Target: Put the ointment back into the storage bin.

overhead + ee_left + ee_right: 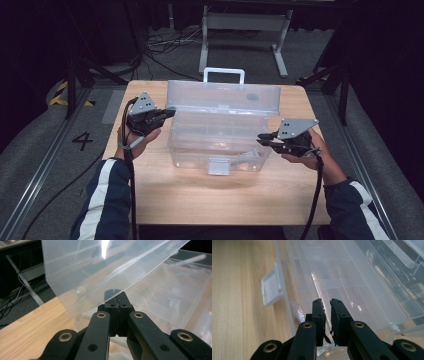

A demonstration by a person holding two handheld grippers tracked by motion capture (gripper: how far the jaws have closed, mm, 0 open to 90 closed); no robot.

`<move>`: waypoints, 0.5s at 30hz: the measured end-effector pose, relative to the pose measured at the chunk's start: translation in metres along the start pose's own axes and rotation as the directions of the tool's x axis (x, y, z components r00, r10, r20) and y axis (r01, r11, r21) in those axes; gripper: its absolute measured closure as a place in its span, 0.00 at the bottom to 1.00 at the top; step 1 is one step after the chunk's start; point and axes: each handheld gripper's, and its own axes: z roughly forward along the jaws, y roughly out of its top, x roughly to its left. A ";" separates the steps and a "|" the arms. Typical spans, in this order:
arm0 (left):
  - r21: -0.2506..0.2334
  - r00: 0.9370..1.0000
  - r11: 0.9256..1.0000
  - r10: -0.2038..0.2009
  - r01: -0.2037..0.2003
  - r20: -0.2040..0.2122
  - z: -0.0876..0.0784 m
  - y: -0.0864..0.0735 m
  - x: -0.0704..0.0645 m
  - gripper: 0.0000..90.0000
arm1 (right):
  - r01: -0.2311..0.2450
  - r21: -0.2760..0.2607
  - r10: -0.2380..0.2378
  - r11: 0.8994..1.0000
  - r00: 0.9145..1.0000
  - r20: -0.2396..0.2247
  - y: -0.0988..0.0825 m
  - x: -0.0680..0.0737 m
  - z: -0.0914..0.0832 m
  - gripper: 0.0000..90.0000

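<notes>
Pale wood-grain counter [165, 195], smooth, rounded corners. Dark sleeves with white stripe at near edge.

Left tool [170, 113], black, jaws pressed together, tips at raised lid's left edge; grip on lid not clear. Right tool [262, 138], jaws nearly together with thin gap, nothing seen between, beside box's right end.

Clear plastic box [195, 150] mid-counter, glossy, rectangular, ribbed dividers inside, white latch [219, 166] at front. Lid [222, 96] upright, handle [224, 75] on top.

Beyond: grey carpet, cables, white metal stand [245, 25], dark surroundings.
</notes>
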 end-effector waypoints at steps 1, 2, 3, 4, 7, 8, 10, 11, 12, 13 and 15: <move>0.008 1.000 1.000 0.006 -0.006 0.000 0.000 -0.002 -0.001 1.00 | 0.001 0.000 -0.001 1.000 1.000 -0.002 -0.001 0.000 -0.001 0.91; 0.013 1.000 1.000 0.009 -0.009 0.004 -0.001 -0.003 -0.003 1.00 | -0.003 -0.001 0.003 1.000 1.000 -0.004 -0.003 0.000 -0.002 0.91; 0.021 1.000 1.000 0.014 -0.014 0.009 -0.001 -0.006 -0.004 1.00 | -0.010 -0.008 0.010 1.000 1.000 -0.007 -0.004 0.000 -0.004 0.91; 0.027 1.000 1.000 0.015 -0.016 0.012 -0.002 -0.007 -0.005 1.00 | -0.016 -0.014 0.016 1.000 1.000 -0.012 -0.006 -0.001 -0.005 0.91; 0.047 1.000 0.999 0.025 -0.026 0.016 -0.003 -0.012 -0.008 1.00 | -0.027 -0.014 0.027 1.000 0.999 -0.022 -0.010 -0.001 -0.007 0.91; 0.054 0.999 0.998 0.028 -0.029 0.017 -0.004 -0.013 -0.009 1.00 | -0.034 -0.013 0.034 0.999 0.999 -0.025 -0.011 0.000 -0.008 0.91; 0.065 0.999 0.997 0.038 -0.039 0.020 -0.004 -0.015 -0.011 1.00 | -0.037 -0.011 0.036 0.999 0.999 -0.022 -0.014 0.000 -0.009 0.91; 0.069 0.999 0.997 0.040 -0.042 0.023 -0.004 -0.017 -0.012 1.00 | -0.037 -0.010 0.036 0.999 0.999 -0.020 -0.014 0.000 -0.010 0.90; 0.079 0.999 0.996 0.044 -0.045 0.024 -0.005 -0.018 -0.013 1.00 | -0.040 -0.009 0.039 0.999 0.999 -0.016 -0.015 0.000 -0.011 0.91; 0.082 0.999 0.996 0.045 -0.047 0.025 -0.005 -0.020 -0.013 1.00 | -0.046 -0.007 0.046 0.999 0.999 -0.013 -0.017 0.000 -0.013 0.91; 0.091 0.999 0.995 0.046 -0.048 0.027 -0.006 -0.022 -0.015 1.00 | -0.052 -0.003 0.052 0.999 0.999 0.005 -0.019 -0.001 -0.015 0.91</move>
